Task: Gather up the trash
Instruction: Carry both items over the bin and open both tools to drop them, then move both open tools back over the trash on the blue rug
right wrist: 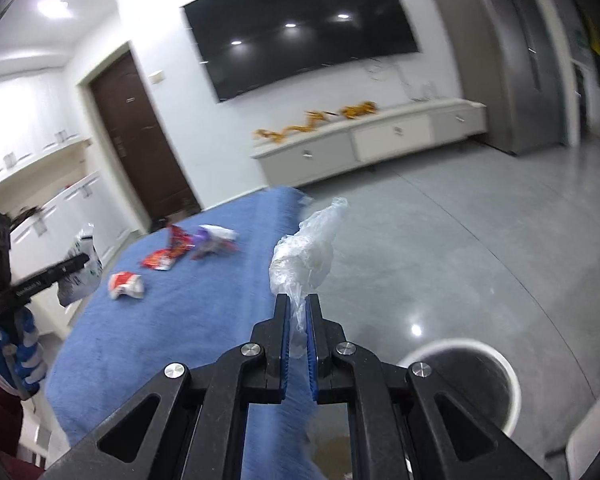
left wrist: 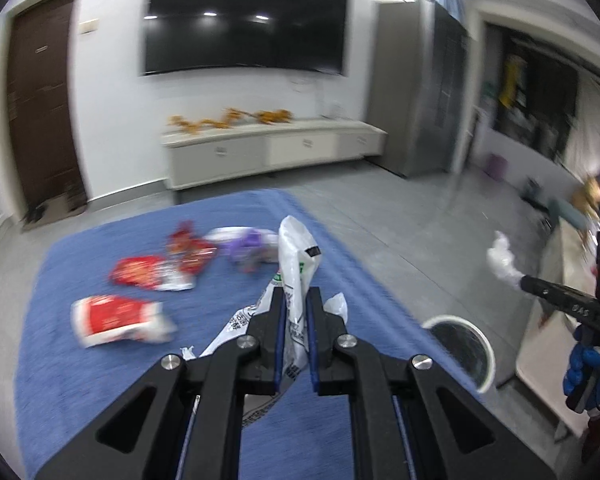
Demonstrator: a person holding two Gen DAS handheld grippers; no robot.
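Both grippers loaded, I'm mid-carry toward the bin. My left gripper (left wrist: 296,300) has its jaws nearly closed, pinching a white printed plastic bag (left wrist: 296,256) that sticks up past the fingertips and trails below them over the blue mat (left wrist: 100,380). My right gripper (right wrist: 298,306) is just as tight on a crumpled clear plastic film (right wrist: 306,256), held up off the mat's right edge, above the grey floor (right wrist: 480,240). The white bin (right wrist: 512,384) stands on the floor just beside the mat's near right corner, mouth open. Still on the mat toward its far edge: red snack wrappers (left wrist: 152,272), one red-and-white wrapper (left wrist: 120,320) nearer the left edge, a purple-and-white wrapper (left wrist: 248,244). Risks as I see it: both pieces are light and floppy, so the film could cling to the pads on release or drift and land outside the rim; the bag's loose tail could drag across the mat or catch on the bin lip; the two grippers could also bump over the bin
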